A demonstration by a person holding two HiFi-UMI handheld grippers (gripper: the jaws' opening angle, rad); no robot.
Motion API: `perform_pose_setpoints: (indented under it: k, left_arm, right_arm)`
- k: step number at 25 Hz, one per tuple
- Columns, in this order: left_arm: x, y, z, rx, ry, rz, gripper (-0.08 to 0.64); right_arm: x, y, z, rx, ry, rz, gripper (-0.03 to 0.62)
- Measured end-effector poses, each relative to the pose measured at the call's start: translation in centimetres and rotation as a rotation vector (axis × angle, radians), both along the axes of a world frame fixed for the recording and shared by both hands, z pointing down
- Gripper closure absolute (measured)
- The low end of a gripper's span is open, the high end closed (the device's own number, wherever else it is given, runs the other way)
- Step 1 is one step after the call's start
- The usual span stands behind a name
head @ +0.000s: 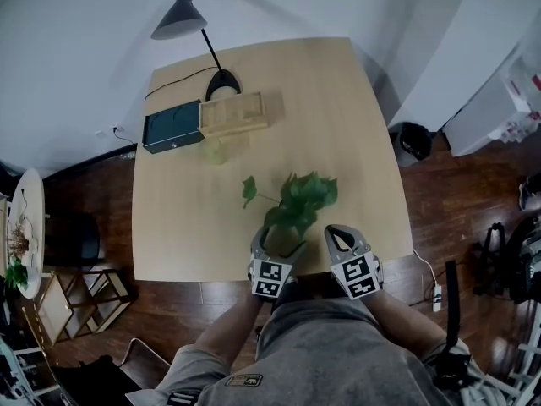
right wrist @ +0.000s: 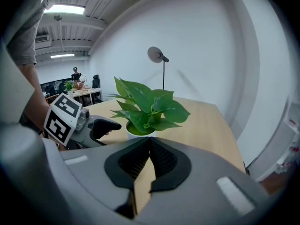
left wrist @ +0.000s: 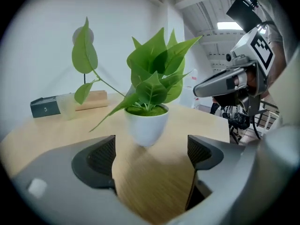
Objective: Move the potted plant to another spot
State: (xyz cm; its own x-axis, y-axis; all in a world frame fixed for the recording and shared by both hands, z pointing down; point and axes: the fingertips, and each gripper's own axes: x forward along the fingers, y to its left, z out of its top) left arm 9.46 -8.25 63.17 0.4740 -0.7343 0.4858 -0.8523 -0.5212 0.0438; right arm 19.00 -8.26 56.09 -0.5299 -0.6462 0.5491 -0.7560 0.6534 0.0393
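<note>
A leafy green plant (head: 296, 203) in a small white pot (left wrist: 147, 125) stands on the light wooden table (head: 355, 142) near its front edge. My left gripper (left wrist: 150, 149) is open, its jaws spread wide, and the pot sits just ahead of them, untouched. In the head view the left gripper (head: 275, 245) reaches under the leaves at the plant's near left. My right gripper (head: 340, 235) is to the right of the plant. Its jaws (right wrist: 149, 144) are shut with nothing in them, and the pot (right wrist: 133, 134) lies a little beyond them.
At the table's far side are a black desk lamp (head: 182, 15), a dark green box (head: 172, 127), a wooden tray (head: 234, 112) and a pale cup (head: 214, 150). A white round stand (head: 25, 227) and a wooden rack (head: 80, 299) stand on the floor to the left.
</note>
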Motion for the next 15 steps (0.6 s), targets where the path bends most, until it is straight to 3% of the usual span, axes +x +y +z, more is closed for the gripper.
perform_pose_setpoints:
  k: [7,15]
  left_arm:
    - [0.8,3.7,-1.8,0.01,0.066,0.015,0.217]
    - [3.9,7.6,-6.6,0.105,0.109,-0.079,0.442]
  right_arm:
    - [0.0,2.2,0.6,-0.015,0.001,0.009,0.584]
    - [1.2,4.9,-0.1,0.026,-0.035,-0.089,0.584]
